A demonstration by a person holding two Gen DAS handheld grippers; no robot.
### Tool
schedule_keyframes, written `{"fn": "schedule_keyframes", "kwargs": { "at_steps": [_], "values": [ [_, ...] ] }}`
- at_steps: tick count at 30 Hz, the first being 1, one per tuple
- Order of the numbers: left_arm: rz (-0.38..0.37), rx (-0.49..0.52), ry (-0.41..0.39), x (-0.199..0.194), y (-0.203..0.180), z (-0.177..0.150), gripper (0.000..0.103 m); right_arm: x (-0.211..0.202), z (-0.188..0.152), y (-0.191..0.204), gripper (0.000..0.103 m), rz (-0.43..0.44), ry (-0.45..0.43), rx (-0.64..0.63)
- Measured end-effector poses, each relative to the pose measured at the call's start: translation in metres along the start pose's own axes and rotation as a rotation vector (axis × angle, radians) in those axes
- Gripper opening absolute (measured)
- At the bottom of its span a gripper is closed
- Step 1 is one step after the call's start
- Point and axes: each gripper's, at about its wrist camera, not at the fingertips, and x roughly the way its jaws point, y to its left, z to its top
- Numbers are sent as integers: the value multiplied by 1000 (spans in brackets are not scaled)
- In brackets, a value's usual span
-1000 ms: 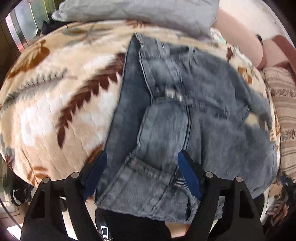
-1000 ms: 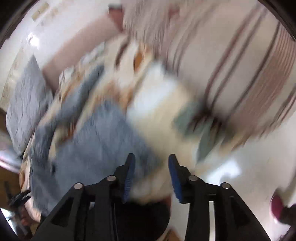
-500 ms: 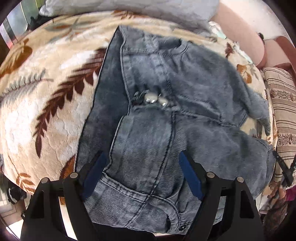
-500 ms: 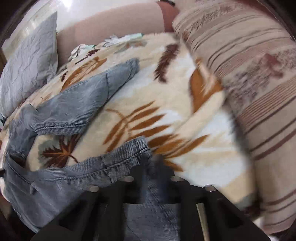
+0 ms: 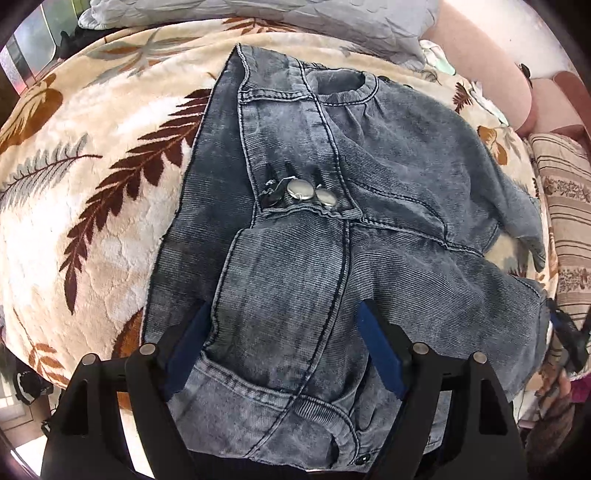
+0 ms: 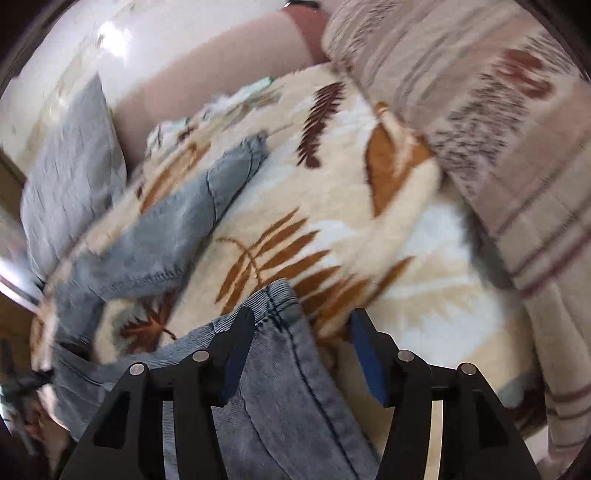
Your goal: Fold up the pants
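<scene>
Grey-blue denim pants (image 5: 314, 229) lie spread on a cream leaf-patterned blanket (image 5: 92, 192), waistband near me, metal buttons (image 5: 306, 190) at the middle. My left gripper (image 5: 284, 350) is open, its blue-padded fingers hovering over the near waistband and pocket area. In the right wrist view, my right gripper (image 6: 299, 354) is open over the hem of one pant leg (image 6: 280, 369), which lies between the fingers. The other leg (image 6: 184, 229) stretches away to the upper left.
A grey quilted pillow (image 5: 258, 14) lies at the far end of the bed, also seen in the right wrist view (image 6: 70, 166). A striped beige cushion (image 6: 498, 129) lies at the right. A pink headboard (image 5: 480, 62) is behind.
My left gripper moved forward over the pants, which now fill more of its view. My right gripper swung toward the bed and now sits over a pant-leg hem, jaws wider apart.
</scene>
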Motion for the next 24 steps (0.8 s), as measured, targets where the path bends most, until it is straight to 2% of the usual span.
{"fn": "schedule_keyframes", "kwargs": {
  "at_steps": [2,3,4,5,6,8,10,12,15,17,18,19,20,21,23,24],
  "values": [
    [16,-11,19,2,6,-3,83,9,-3,13,39,-36,38,-59],
    [7,-19,20,3,8,-8,83,9,-4,22,19,-97,28,-118],
    [2,-26,12,-1,12,-12,83,5,-11,29,13,-147,20,-172],
    [-5,-32,-3,-5,13,-14,83,-2,-15,34,12,-172,13,-222],
    [-12,-34,-17,-9,13,-14,83,-14,-15,33,11,-167,-1,-236],
    [-31,-34,-56,-20,13,-15,83,-40,-13,25,2,-140,-42,-219],
    [-17,-24,-95,-25,9,-14,83,-59,-7,17,2,-146,-92,-192],
    [52,0,-95,-19,4,-13,83,-68,2,6,2,-143,-117,-150],
    [126,24,-31,7,3,-16,83,-48,4,-5,2,-180,-65,-122],
    [158,65,-51,9,-3,-21,83,-23,0,-11,2,-213,6,-101],
    [155,81,-49,5,-5,-22,82,-12,-2,-15,4,-217,50,-84],
    [134,88,-43,1,-5,-23,80,-10,-3,-15,7,-219,50,-69],
    [102,88,-45,-7,-3,-21,79,-17,-1,-16,13,-224,29,-45],
    [76,81,-63,-17,1,-18,79,-26,4,-16,15,-213,0,-19],
    [50,67,-103,-33,7,-4,80,-48,18,-14,20,-135,-79,27],
    [53,58,-114,-38,9,8,80,-54,27,-11,30,-67,-96,47]
  ]
}}
